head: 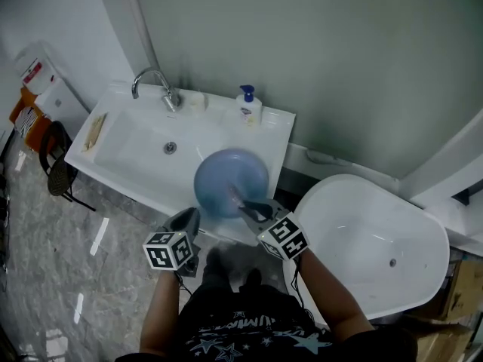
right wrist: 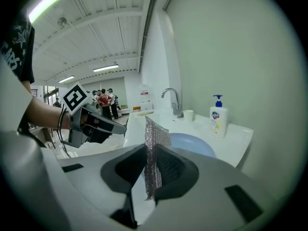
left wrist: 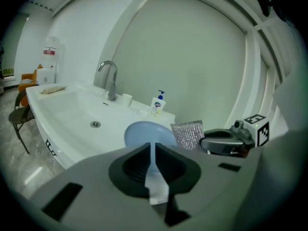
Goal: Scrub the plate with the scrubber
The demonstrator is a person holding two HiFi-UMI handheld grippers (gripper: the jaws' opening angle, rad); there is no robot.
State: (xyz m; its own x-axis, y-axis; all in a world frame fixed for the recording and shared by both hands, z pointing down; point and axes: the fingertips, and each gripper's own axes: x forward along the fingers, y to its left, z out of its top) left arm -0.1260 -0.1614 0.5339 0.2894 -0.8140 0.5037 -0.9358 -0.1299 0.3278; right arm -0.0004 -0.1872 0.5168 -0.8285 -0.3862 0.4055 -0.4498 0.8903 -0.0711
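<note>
1. We see the plate (head: 219, 173), blue and round, lying in the sink (head: 128, 138) at the basin's front right corner, its rim close to the sink's front edge. It looks bare, with no foam or water that we can make out.
2. Right gripper (right wrist: 150, 154): jaws clamped on the scrubber (right wrist: 155, 133), a silvery mesh sheet standing upright between the pads, most of it sticking out past the tips.
3. From the head view the right gripper reaches in over the plate's front right part. We can't tell if the mesh touches the plate.
4. Left gripper (left wrist: 153, 148): jaws all but together, only a thin slit between them, and we make out nothing gripped. It sits just beside the plate's front left rim, and no view shows it touching.
5. Soap bottle (head: 249, 105) stands at the sink's back right corner and the tap (head: 155, 85) at the back edge. Both are well apart from the grippers.
6. Step, our read: approach and set-up, with the scrubber in hand and brought to the plate. We see no sign that scrubbing has begun.
7. Next move, our read: tip the right gripper so the mesh lies flat on the plate face, press lightly and rub across it.
8. The plate looks loose on smooth porcelain and will likely slide or spin under a push. We'd have the left gripper pin or pinch the near rim first, and keep strokes away from the front edge.
</note>
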